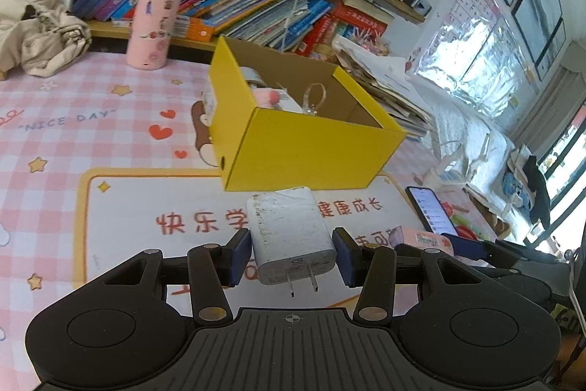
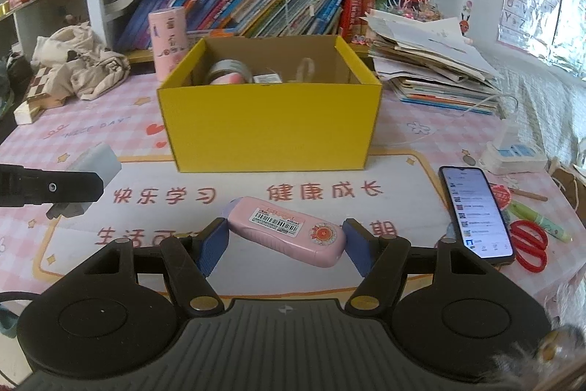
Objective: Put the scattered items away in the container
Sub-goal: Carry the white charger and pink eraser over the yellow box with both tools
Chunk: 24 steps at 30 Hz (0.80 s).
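Observation:
An open yellow cardboard box [image 1: 311, 149] [image 2: 271, 131] stands on the desk mat just ahead, with a tape roll [image 2: 229, 70] and small items inside. My left gripper [image 1: 293, 251] is shut on a scuffed white charger plug [image 1: 289, 229], prongs facing the camera, short of the box's front wall. My right gripper [image 2: 285, 244] is shut on a pink oblong case with a barcode label [image 2: 287, 231], held slantwise before the box. In the right wrist view the charger [image 2: 97, 163] shows at the far left.
A lit phone [image 2: 476, 211], red scissors [image 2: 529, 244] and a green marker [image 2: 542, 220] lie at the right. A pink cylinder [image 2: 170, 39] stands behind the box's left side, a paper stack [image 2: 432, 68] at its right, crumpled cloth [image 2: 80, 65] far left, bookshelves behind.

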Available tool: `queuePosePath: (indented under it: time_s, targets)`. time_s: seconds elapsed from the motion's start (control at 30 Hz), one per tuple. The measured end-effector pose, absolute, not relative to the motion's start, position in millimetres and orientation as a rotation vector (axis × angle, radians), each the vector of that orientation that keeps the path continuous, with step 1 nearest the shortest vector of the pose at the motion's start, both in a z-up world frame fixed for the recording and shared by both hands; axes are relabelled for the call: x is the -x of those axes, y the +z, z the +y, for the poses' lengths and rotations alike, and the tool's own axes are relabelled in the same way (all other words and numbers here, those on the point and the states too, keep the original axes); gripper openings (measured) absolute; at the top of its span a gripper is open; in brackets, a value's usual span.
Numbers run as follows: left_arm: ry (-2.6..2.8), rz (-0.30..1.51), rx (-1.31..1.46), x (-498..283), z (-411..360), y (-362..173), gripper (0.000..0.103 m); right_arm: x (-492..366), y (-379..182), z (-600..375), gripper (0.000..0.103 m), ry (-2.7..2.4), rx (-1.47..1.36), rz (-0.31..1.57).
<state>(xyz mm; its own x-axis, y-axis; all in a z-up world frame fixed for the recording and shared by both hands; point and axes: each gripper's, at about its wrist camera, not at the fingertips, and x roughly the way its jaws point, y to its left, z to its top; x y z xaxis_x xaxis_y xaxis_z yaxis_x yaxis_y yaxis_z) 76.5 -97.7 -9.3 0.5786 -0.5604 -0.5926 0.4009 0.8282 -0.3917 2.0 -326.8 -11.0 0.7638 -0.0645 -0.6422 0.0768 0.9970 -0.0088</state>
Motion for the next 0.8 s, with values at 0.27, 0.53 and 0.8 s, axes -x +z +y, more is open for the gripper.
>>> queuePosePath:
  time_s: [0.27,0.53,0.8]
  targets:
    - [-0.580,0.761,0.200,-84,-121,-6,0.047,-11,-9,-346,0.066,-0.077,-0.027,0.696]
    - [-0.576,0.718,0.168,-95,-140,6,0.047,-31,-3,-360,0.066,-0.045,-0.017,0.672]
    - [-0.576,0.669,0.180,-112,-156,18,0.047,-54,10,-376,0.066,-0.018,-0.003,0.616]
